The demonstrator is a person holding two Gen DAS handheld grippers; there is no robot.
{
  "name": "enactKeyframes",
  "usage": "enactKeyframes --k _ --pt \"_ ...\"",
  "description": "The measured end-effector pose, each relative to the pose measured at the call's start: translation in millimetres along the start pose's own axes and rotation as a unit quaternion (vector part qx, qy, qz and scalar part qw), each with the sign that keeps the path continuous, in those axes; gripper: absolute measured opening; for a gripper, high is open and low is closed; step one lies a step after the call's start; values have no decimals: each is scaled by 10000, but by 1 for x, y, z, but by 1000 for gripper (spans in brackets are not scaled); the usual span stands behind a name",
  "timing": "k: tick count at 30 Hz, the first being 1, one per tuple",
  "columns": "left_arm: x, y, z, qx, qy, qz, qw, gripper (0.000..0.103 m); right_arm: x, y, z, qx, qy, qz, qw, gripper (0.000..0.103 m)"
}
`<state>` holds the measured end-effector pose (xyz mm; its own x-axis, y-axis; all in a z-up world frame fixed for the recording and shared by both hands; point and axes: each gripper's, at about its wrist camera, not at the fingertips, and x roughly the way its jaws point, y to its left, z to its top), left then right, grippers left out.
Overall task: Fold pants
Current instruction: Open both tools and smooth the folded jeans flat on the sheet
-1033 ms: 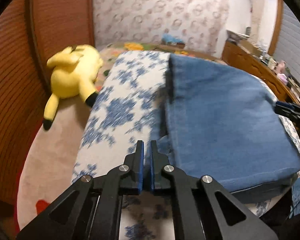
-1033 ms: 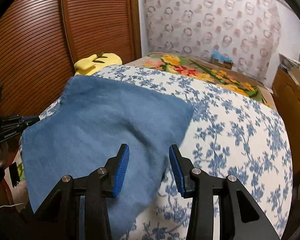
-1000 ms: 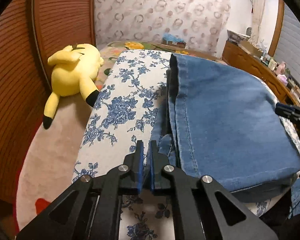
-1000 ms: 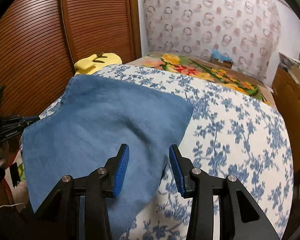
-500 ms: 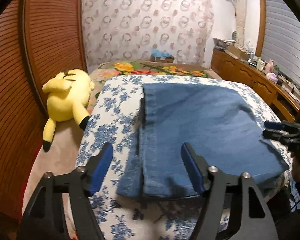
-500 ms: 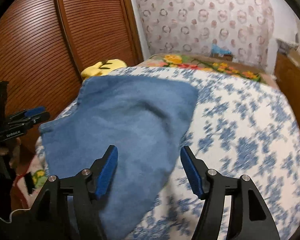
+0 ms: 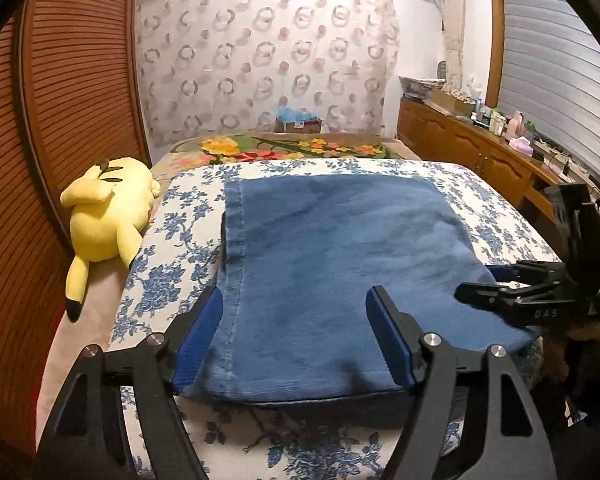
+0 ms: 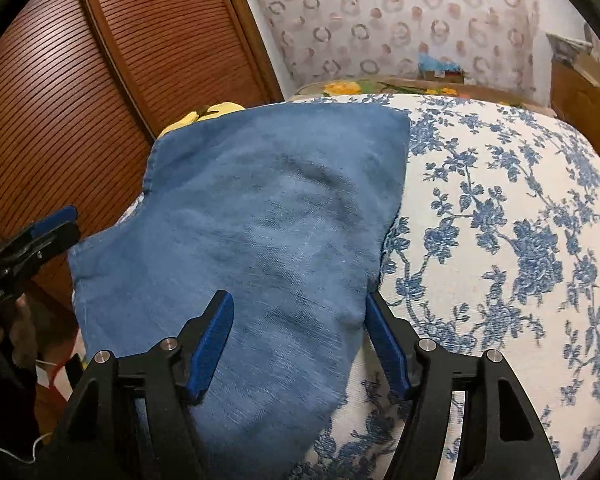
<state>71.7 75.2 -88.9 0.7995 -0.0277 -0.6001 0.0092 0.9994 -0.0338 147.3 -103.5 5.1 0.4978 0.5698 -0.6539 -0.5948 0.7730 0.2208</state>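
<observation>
The blue denim pants lie folded in a flat rectangle on the blue-flowered bedspread. My left gripper hovers open above their near left edge, its blue pads clear of the cloth. In the right wrist view the pants spread out to the left. My right gripper stands open over their near right corner, pads off the cloth. Each gripper shows in the other's view: the right one at the pants' right edge, the left one at the far left.
A yellow plush toy lies along the bed's left side, against slatted wooden doors. A flowered blanket covers the head of the bed. A wooden sideboard with several small items runs along the right wall.
My left gripper, shut at the pants' left edge before, has opened wide and drawn back and up. The right gripper's jaws have widened too. The pants now lie flat.
</observation>
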Motion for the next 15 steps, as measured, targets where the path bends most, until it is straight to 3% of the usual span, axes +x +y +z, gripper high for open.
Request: enactKeyframes --k 5,8,9,10,15 --pt "3 -6 -1 30 16 -77 10000 75 8 5 0 -75 -34 54 10000 69" --pt "9 -13 -4 91 92 -141 9998 75 14 9 3 -185 -41 49 9998 44" --pt "10 -14 -5 100 104 -140 9998 75 14 10 4 -213 -56 63 9997 28" --pt "11 -15 -5 100 115 -150 9998 75 14 9 6 -253 -69 104 9996 21" --pt "15 -20 -3 116 132 -198 9996 75 5 6 28 -598 -309 102 9977 13"
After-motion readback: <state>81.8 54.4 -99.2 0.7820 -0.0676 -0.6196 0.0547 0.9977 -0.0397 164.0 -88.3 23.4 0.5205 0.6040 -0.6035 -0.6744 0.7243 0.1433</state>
